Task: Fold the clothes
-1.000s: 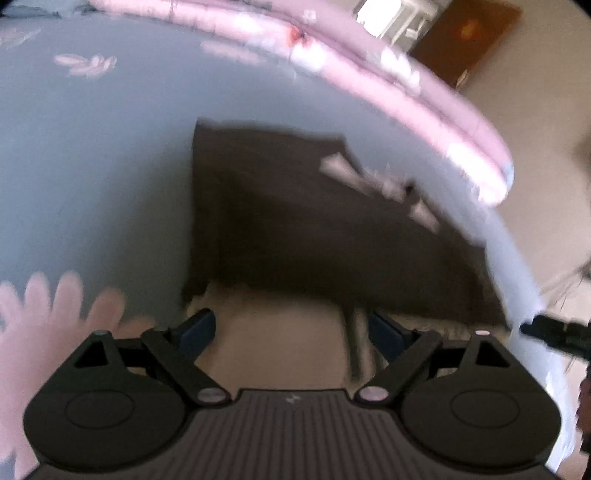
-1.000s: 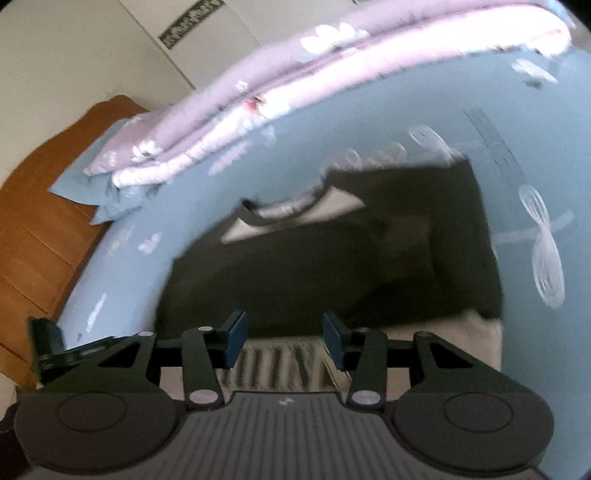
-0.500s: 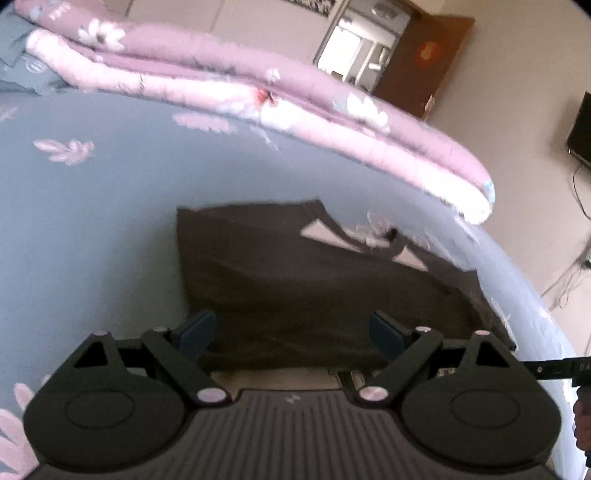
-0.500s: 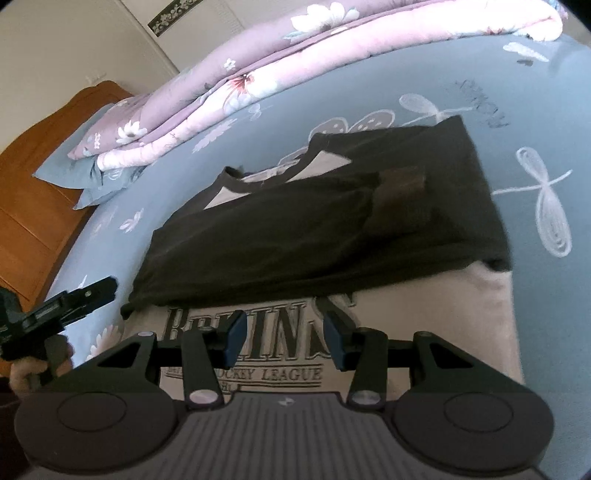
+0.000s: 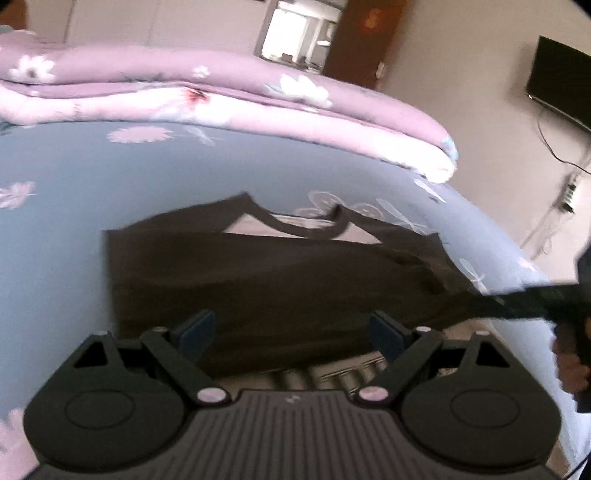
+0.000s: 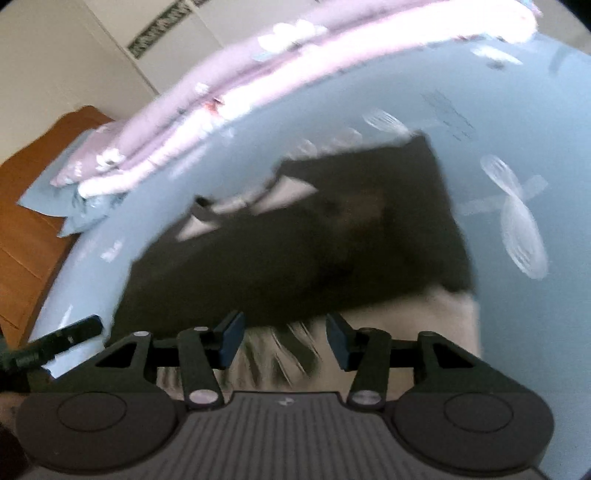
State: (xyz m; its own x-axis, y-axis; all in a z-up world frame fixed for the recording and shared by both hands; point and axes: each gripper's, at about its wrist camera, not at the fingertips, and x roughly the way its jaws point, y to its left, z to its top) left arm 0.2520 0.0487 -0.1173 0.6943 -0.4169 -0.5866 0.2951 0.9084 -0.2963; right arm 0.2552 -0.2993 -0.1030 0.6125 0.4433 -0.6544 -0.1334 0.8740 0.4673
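Your raglan T-shirt (image 6: 295, 251), mid-frame on the bed (image 5: 51, 229), is light, limp and slack. Both the left tool (image 5: 291, 336) and the right tool (image 6: 284, 341), whose jaws just widened, hover released; pinch the cream hem's corners.

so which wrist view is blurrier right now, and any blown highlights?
Right wrist: heavy motion smear over the shirt, its print unreadable; the pink quilt is washed out. Left wrist: milder blur, collar edges readable on the shirt; the doorway is overexposed. Both bow the bed's edges.
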